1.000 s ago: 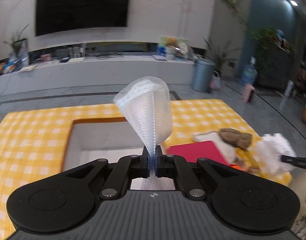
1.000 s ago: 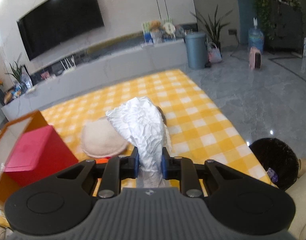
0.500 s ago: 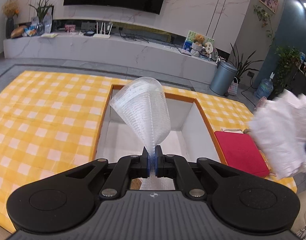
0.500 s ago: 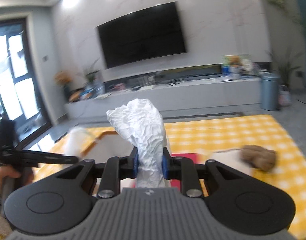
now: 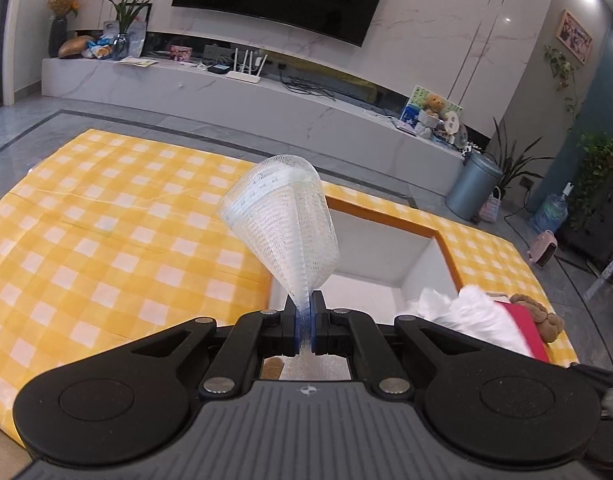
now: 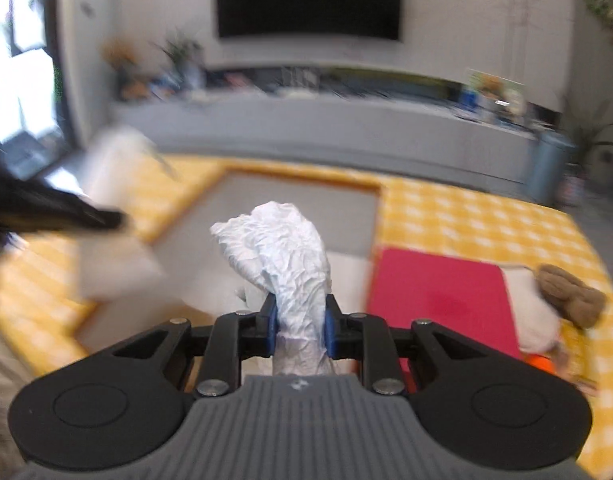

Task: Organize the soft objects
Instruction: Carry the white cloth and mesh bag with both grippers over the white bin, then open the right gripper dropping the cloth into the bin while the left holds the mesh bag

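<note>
My left gripper is shut on a white mesh foam sleeve that fans out above the pads. It hangs over the near left corner of an orange-rimmed box with a white inside. My right gripper is shut on a crumpled white paper wad and hovers above the same box. In the left wrist view that wad shows blurred at the right. In the right wrist view the mesh sleeve is a white blur at the left.
A yellow checked cloth covers the table. Right of the box lie a red flat lid, a round white pad and a brown plush toy. Beyond the table are a TV bench and a grey bin.
Both grippers have swung to the left over the table. The right one carried the paper wad from beside the plush toy to above the box. The left view now shows more cloth left of the box.
</note>
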The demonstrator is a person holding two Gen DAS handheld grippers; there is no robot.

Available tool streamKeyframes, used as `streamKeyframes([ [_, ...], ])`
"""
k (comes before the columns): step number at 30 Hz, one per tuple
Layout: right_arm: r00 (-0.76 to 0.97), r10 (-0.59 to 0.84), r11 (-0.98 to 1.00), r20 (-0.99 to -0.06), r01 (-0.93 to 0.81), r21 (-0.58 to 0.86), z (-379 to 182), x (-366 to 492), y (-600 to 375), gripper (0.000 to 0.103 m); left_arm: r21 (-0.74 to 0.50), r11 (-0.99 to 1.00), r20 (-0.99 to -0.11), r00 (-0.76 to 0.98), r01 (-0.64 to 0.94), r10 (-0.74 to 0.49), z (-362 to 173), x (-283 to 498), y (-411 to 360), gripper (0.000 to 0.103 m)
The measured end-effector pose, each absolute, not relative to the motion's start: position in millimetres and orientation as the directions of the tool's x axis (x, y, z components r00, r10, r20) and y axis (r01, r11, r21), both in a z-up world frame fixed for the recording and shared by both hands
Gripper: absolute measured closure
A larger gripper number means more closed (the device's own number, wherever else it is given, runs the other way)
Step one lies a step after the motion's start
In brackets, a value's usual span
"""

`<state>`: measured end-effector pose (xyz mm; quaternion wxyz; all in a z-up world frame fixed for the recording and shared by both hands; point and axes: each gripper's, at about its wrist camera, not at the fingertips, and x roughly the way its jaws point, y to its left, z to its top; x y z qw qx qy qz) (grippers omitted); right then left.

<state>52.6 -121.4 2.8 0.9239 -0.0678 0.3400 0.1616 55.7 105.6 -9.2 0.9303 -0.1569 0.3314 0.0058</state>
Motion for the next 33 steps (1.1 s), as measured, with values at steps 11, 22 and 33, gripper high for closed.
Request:
streamKeyframes([
  [11, 0.657, 0.103, 0.894, -0.747, -0.391, -0.22, -49.3, 72.1, -85.6, 0.082, -0.322, 0.939, -0.615, 0.78, -0.119, -0.112, -8.2, 54.9, 114.8, 0.098],
  [22, 0.717, 0.114, 0.869, -0.687, -0.407, -0.28, -25.8, 56.3, -80.7, 0.029, -0.336, 0.935, -0.619, 0.775, -0.112, -0.13, -9.2, 54.9, 118.4, 0.097],
  [33, 0.812, 0.193, 0.913, -0.551, -0.354, -0.203, 5.1, 50.1, -118.6, 0.006, -0.321, 0.947, -0.609, 0.764, 0.01, -0.215, -9.9, 59.6, 99.5, 0.097],
])
